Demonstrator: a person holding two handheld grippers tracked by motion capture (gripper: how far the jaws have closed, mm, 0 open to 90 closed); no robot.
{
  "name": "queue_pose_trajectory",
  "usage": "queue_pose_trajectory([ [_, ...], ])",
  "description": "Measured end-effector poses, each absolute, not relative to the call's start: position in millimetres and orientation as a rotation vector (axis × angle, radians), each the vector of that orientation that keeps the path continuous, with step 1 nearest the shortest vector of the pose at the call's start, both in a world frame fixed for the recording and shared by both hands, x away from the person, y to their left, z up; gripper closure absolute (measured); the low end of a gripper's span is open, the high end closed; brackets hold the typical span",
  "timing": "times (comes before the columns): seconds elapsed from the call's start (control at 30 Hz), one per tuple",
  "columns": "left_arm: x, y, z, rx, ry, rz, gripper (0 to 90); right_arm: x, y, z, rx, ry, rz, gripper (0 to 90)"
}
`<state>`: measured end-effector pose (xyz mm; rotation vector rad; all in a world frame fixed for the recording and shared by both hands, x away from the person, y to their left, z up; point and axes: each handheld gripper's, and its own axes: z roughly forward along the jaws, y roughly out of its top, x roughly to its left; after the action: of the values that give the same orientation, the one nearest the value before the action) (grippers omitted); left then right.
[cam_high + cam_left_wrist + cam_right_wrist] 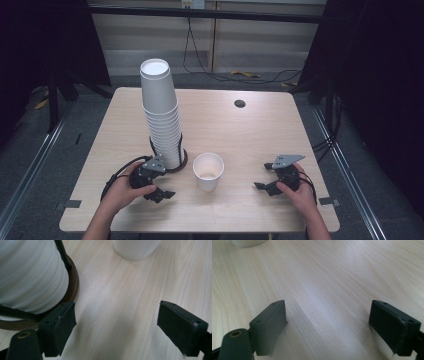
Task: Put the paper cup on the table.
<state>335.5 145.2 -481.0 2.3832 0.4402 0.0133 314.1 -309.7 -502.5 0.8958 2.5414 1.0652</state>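
Observation:
A tall stack of white paper cups (162,120) stands in a dark round holder (184,161) on the left half of the table. A single white cup (208,171) stands upright just to its right. My left gripper (162,194) lies low on the table in front of the holder. In the left gripper view its jaws (116,325) stand apart with only bare wood between them, the stack (30,277) to their upper left and the single cup (135,248) ahead. My right gripper (260,186) rests right of the single cup, open (328,325) over bare wood.
The light wooden table (250,130) has a small dark cable hole (240,103) near its far edge. Cables lie on the floor beyond the table. Black frame posts stand at both sides.

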Motion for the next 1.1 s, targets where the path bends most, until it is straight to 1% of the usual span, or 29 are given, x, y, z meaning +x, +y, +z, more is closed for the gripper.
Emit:
queue_pose_trajectory([
  [0.13,335,149,-481,2.383,0.442,0.055,15.0,314,-310,-502,0.896,2.542,1.065,14.1],
  [0.2,334,153,-481,2.365,0.459,0.032,15.0,314,-310,-502,0.896,2.542,1.065,14.1],
  [0.37,336,164,-484,2.369,0.476,0.052,15.1,314,-310,-502,0.894,2.543,1.065,14.1],
  [0.43,336,167,-485,2.339,0.508,0.047,15.0,314,-310,-502,0.894,2.543,1.066,14.1],
  [0.47,338,170,-485,2.352,0.485,0.054,15.0,314,-310,-502,0.894,2.543,1.065,14.1],
  [0.53,337,172,-486,2.331,0.522,0.06,15.1,314,-310,-502,0.893,2.543,1.065,14.1],
  [0.73,338,179,-488,2.341,0.5,0.075,15.2,314,-310,-502,0.893,2.543,1.065,14.1],
  [1.1,341,192,-494,2.334,0.546,0.092,15.2,314,-310,-502,0.893,2.543,1.065,14.1],
])
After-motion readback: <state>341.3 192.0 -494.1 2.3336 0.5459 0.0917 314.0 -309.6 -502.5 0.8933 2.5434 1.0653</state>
